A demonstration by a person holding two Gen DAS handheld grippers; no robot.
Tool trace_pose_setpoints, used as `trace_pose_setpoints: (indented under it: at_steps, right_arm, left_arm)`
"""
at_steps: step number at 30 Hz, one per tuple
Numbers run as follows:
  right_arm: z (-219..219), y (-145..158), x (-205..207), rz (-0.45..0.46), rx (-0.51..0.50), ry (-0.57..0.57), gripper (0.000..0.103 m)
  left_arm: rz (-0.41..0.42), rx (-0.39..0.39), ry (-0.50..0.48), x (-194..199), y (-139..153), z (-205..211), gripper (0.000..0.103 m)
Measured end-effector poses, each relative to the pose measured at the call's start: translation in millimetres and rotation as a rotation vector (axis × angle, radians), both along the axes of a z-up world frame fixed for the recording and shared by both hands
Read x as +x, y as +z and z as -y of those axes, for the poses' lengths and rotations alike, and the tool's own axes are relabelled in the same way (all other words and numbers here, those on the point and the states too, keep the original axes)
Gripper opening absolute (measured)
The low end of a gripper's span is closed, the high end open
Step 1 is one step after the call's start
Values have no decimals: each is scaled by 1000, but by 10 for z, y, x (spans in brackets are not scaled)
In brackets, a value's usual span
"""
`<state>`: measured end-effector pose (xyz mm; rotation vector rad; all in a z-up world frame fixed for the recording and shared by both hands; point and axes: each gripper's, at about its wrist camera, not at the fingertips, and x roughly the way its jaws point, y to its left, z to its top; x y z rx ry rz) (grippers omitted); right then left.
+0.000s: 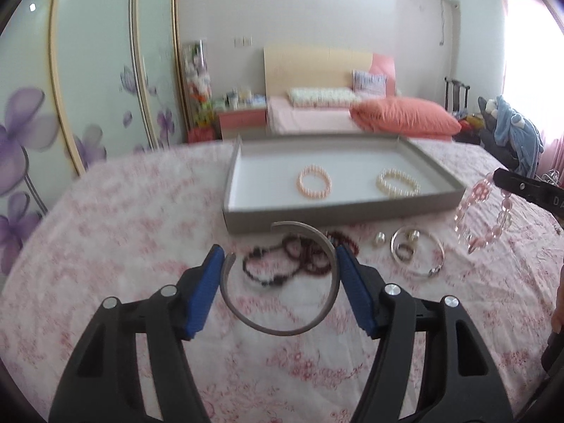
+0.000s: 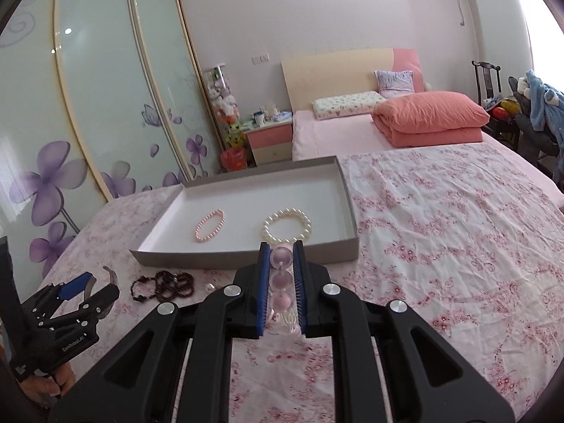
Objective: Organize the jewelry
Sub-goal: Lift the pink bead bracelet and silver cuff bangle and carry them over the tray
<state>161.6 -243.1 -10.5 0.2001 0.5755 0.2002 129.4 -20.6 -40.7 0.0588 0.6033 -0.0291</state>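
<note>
Two grippers each carry a piece, and the grey tray (image 1: 338, 211) lies straight ahead of both. From the left wrist view, we note the left gripper (image 1: 280, 261) set wide around an open silver cuff bangle (image 1: 282, 278), blue pads (image 1: 202, 292) against its outer sides, gap of the cuff towards the upper left. The tray sits just beyond, holding a pink pearl bracelet (image 1: 314, 181) and a white pearl bracelet (image 1: 398, 183). Dark bead strands (image 1: 292, 257) and a thin silver bangle (image 1: 417, 252) lie on the floral bedspread (image 1: 123, 232) between gripper and tray. From the right wrist view, we find the right gripper (image 2: 281, 257) closed narrowly on a pink bead bracelet (image 2: 281, 278), its long axis along the fingers, tips at the tray's near wall. We judge the right gripper nearer to release.
</note>
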Motion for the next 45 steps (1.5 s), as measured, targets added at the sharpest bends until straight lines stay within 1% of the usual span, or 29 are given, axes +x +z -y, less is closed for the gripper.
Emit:
trace_pose_setpoints:
  at_steps: [3,7,14,18,29,38,45]
  right_arm:
    - [-26,46,-34,20,6,6,14]
    - [-60,90,-85,44,7,15,14]
    - [-128,231,-185,115,-7,3,14]
    - [-188,341,-260,182,-24,-7,14]
    - [-300,526,-318,289,-43,-6,14]
    - [-367,622,-97,318,-34,-11,14]
    - [-453,591,238,297,-37,-4,14]
  left_arm:
    - [64,25,2,-65,83,49,64]
    - [119,46,4,-105,181,49,64]
    - [166,38,13,-109,307,37,64]
    - [178,35,11,-75,339,41,64]
    - [191,18,5,76,384,52,64]
    - [225,21,2,308,494,141,64]
    - [190,-1,5,730,436,149,64]
